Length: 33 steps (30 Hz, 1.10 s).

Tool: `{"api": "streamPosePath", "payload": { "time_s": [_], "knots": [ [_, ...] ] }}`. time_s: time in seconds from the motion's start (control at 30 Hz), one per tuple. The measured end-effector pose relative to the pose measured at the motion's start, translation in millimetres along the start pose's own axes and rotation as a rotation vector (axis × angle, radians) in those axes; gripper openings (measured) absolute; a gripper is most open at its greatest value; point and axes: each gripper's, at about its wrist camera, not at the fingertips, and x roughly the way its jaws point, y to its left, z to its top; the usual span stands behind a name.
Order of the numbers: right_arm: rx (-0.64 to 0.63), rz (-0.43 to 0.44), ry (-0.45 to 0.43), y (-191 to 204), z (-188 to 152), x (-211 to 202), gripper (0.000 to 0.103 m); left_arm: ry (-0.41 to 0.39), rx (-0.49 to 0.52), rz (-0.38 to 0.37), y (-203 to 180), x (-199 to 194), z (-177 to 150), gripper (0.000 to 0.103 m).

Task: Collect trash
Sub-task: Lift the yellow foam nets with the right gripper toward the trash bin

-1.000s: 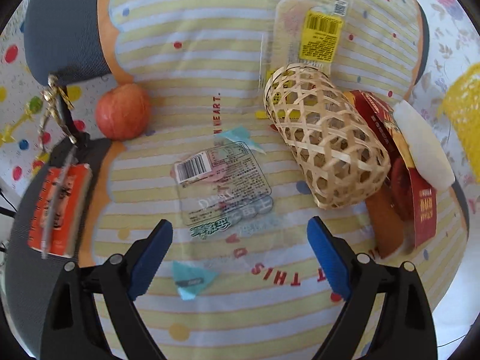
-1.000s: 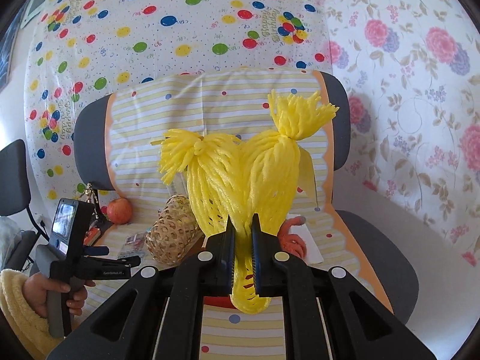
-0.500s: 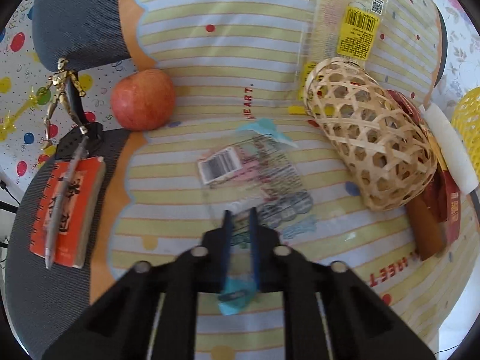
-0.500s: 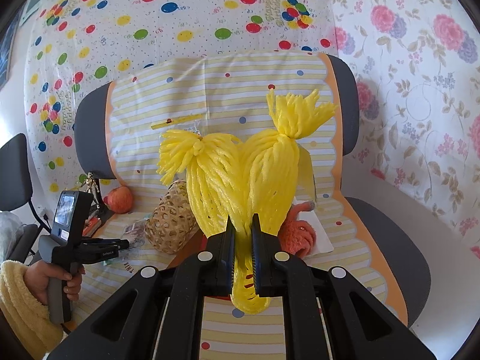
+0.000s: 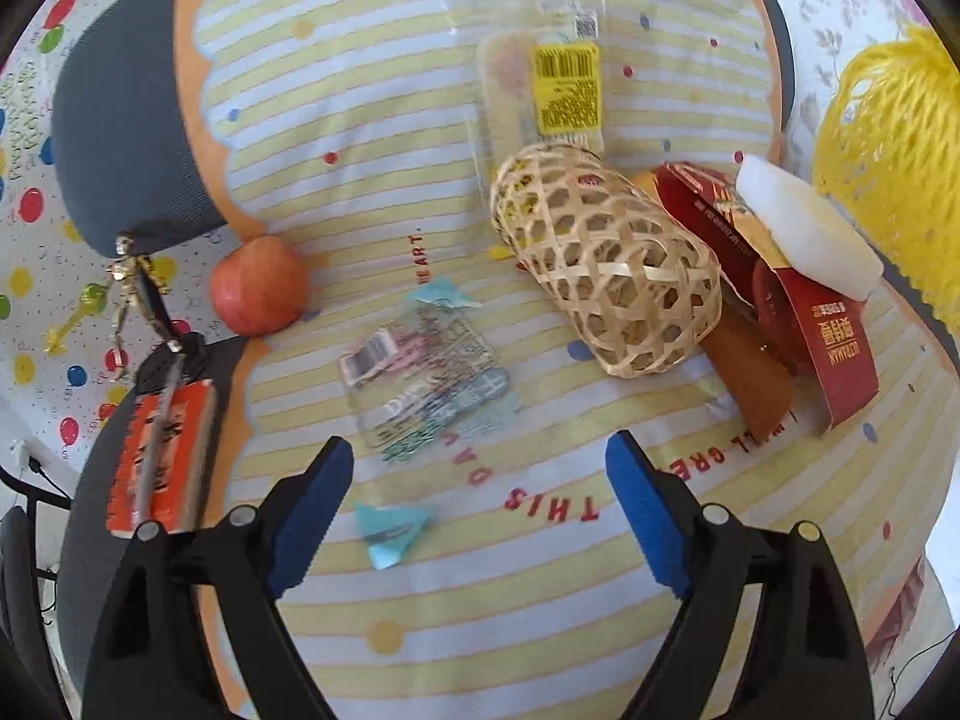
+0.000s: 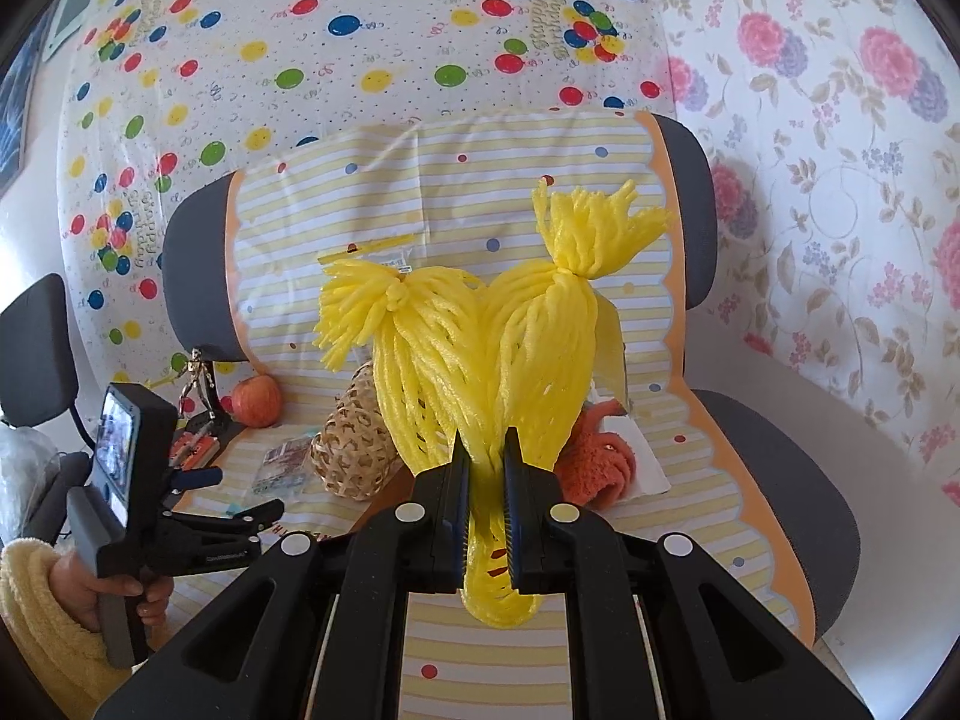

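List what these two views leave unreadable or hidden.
- Clear wrapper, left wrist view: print is motion-blurred, unreadable.
- Red carton, left wrist view: partly covered by the white foam piece and basket.
- Orange cloth, right wrist view: mostly hidden behind the yellow net held in the right gripper.
- Left gripper, jaws opening: nothing between them; scrap lies below.

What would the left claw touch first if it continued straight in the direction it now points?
Probably the clear printed wrapper lying flat on the striped cover. The left claw is opening, with nothing between its fingers. The small blue scrap lies nearer, so depth is uncertain.
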Motion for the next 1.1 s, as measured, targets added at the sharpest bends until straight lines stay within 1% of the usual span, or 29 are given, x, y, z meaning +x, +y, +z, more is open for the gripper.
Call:
{"api": "streamPosePath", "payload": {
  "time_s": [0.07,0.1,0.13,0.17,0.2,0.27,0.3,0.33,0.37,0.4,0.43,0.47,0.5,0.57,0.7,0.8,0.87,0.97,1.03,1.1],
  "knots": [
    [0.006,-0.004,0.002,-4,0,0,0.011,0.019,-0.014,0.003,-4,9,3,0.082],
    [0.011,-0.007,0.003,-5,0,0,0.011,0.03,-0.014,0.017,-5,19,4,0.08],
    [0.015,-0.008,0.003,-7,0,0,0.011,0.04,-0.03,0.005,-3,24,4,0.08],
    [0.02,-0.012,0.002,-8,0,1,0.011,0.049,-0.07,-0.024,5,26,5,0.079],
    [0.023,-0.013,0.002,-9,0,1,0.011,0.059,-0.091,-0.033,9,30,6,0.075],
    [0.028,-0.014,0.003,-11,-1,3,0.011,0.073,-0.126,-0.074,16,33,5,0.074],
    [0.03,-0.012,0.003,-12,-1,3,0.011,0.073,-0.127,-0.064,18,33,5,0.067],
    [0.03,-0.011,0.005,-11,-1,5,0.011,0.07,-0.12,-0.053,18,32,5,0.053],
    [0.029,-0.009,0.005,-11,-1,5,0.011,0.069,-0.113,-0.043,18,32,5,0.043],
    [0.027,-0.007,0.006,-10,-2,5,0.011,0.072,-0.103,-0.015,18,31,4,0.021],
    [0.024,-0.005,0.004,-9,-2,4,0.011,0.08,-0.096,0.012,19,31,3,0.004],
    [0.021,-0.004,-0.001,-9,-2,2,0.011,0.076,-0.092,0.021,20,29,2,0.003],
    [0.018,-0.005,-0.005,-8,-2,0,0.011,0.052,-0.082,0.026,20,22,-1,0.0],
    [0.017,-0.009,-0.014,-9,-2,-4,0.011,0.004,-0.073,0.004,23,7,-5,0.0],
    [0.032,-0.01,-0.034,-12,0,-15,0.011,-0.08,-0.133,-0.156,41,-41,-10,0.0],
    [0.034,-0.014,-0.045,-13,0,-24,0.011,-0.144,-0.141,-0.241,39,-75,-9,0.0],
    [0.033,-0.019,-0.039,-15,-3,-28,0.011,-0.165,-0.119,-0.275,26,-96,-11,0.0],
    [0.034,-0.047,-0.02,-22,-12,-40,0.011,-0.202,-0.048,-0.324,-2,-118,-12,0.0],
    [0.041,-0.073,-0.004,-28,-20,-50,0.011,-0.22,0.002,-0.375,-27,-136,-18,0.0],
    [0.055,-0.109,0.02,-38,-30,-64,0.011,-0.225,0.053,-0.441,-52,-145,-20,0.0]
  ]
}}
